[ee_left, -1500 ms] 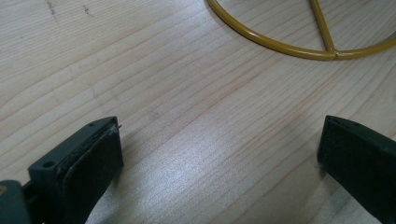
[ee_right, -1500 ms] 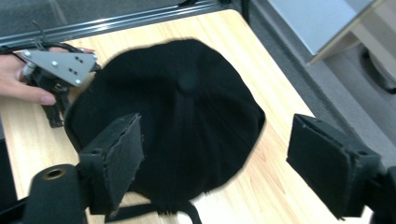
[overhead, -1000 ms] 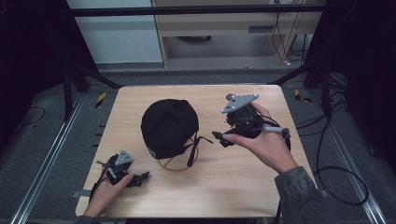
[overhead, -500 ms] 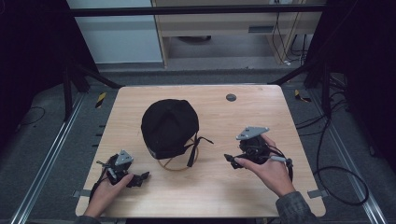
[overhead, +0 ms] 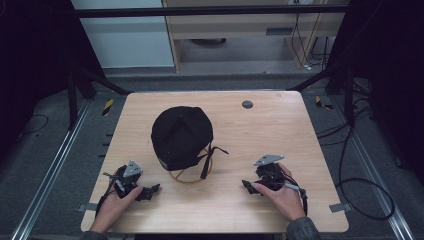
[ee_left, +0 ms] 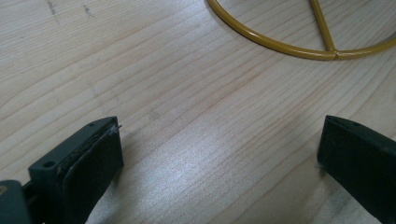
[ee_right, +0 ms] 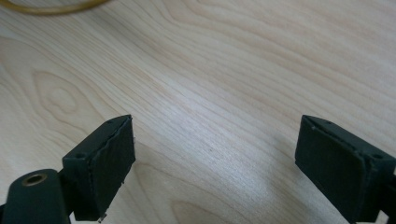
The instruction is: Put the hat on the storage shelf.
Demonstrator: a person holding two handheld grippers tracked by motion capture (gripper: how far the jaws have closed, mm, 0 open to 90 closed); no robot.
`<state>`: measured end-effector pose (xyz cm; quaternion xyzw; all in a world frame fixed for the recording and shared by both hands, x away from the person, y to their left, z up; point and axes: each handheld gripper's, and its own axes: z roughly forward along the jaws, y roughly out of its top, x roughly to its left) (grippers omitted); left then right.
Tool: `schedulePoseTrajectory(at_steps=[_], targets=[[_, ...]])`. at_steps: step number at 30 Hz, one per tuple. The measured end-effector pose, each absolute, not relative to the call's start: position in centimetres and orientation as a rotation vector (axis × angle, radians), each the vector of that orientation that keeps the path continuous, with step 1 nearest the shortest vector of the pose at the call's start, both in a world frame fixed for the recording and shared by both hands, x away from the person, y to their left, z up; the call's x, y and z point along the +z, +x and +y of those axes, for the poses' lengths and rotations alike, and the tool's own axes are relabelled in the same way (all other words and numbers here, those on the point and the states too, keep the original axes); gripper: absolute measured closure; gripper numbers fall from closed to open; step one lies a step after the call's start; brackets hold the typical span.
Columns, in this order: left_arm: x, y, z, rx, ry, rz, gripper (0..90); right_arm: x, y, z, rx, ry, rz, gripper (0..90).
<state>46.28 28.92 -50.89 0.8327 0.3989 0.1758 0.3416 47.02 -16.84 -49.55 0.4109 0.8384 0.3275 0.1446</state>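
A black cap (overhead: 181, 136) sits on a yellow wire stand (overhead: 187, 176) in the middle of the wooden table (overhead: 280, 130), with straps hanging at its front. My left gripper (overhead: 150, 192) rests on the table at the front left, jaws wide apart over bare wood. The stand's yellow ring (ee_left: 271, 39) lies just ahead of them. At the front right lies my right gripper (overhead: 247, 186), pointing toward the stand, open with nothing between its jaws. A sliver of the yellow ring (ee_right: 51, 8) shows at the top left of the right gripper view.
A small dark round disc (overhead: 247, 104) lies near the table's far edge. Metal rails run along both sides of the table, and cables lie on the floor at the right.
My right gripper has come down from the far right of the table to rest at the front right. The left gripper has stayed where it was.
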Motion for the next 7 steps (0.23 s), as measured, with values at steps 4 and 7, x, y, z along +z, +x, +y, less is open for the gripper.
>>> schedulePoseTrajectory(at_steps=[4, 7], targets=[[-50.89, 46.27, 28.92, 0.457, 2.165, 1.038, 0.0, -50.31, 47.0, -16.74, 0.945, 1.177, 2.402, 11.2], [-50.89, 46.27, 28.92, 0.458, 2.165, 1.038, 0.0, -50.42, 46.98, -16.68, 0.952, 1.172, 2.39, 11.2]])
